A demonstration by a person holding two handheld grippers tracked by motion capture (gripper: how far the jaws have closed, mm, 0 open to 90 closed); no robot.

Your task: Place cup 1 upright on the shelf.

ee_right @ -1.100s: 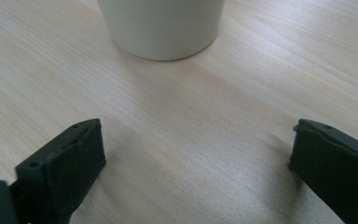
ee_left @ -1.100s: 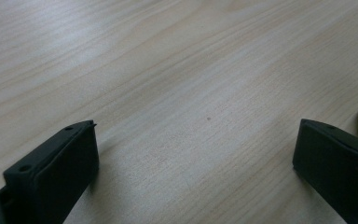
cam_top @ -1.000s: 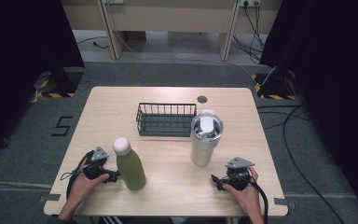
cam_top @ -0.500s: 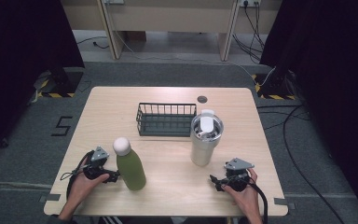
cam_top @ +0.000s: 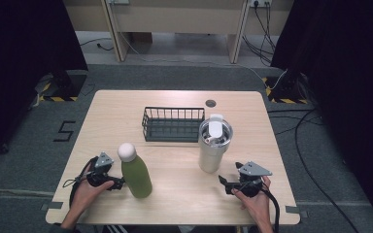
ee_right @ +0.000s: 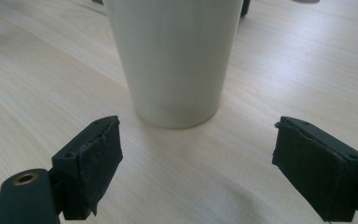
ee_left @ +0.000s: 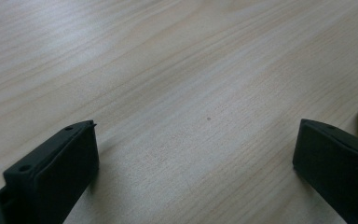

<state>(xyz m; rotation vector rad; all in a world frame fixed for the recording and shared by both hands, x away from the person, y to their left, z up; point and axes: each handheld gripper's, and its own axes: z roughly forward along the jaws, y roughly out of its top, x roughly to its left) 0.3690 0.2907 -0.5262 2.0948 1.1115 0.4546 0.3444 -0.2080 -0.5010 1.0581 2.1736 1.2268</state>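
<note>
Wooden table (cam_top: 175,204) is sitting bare under your tongs. Your right tongs (cam_top: 225,183) are creeping a little closer to the steel cup (cam_top: 214,145) just ahead of them, jaws wide apart, so a grab looks close. Your left tongs (cam_top: 118,183) are waiting open, touching nothing, the green bottle (cam_top: 135,171) just beside them. Up close, the cup's top is getting cut off.

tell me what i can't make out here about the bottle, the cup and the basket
- Green bottle: in the left gripper view only a sliver at the right edge, cut off by the frame.
- Cup: top cut off in the right gripper view; its contents are hidden by the lid in the high view.
- Basket: contents too small to tell.
</note>
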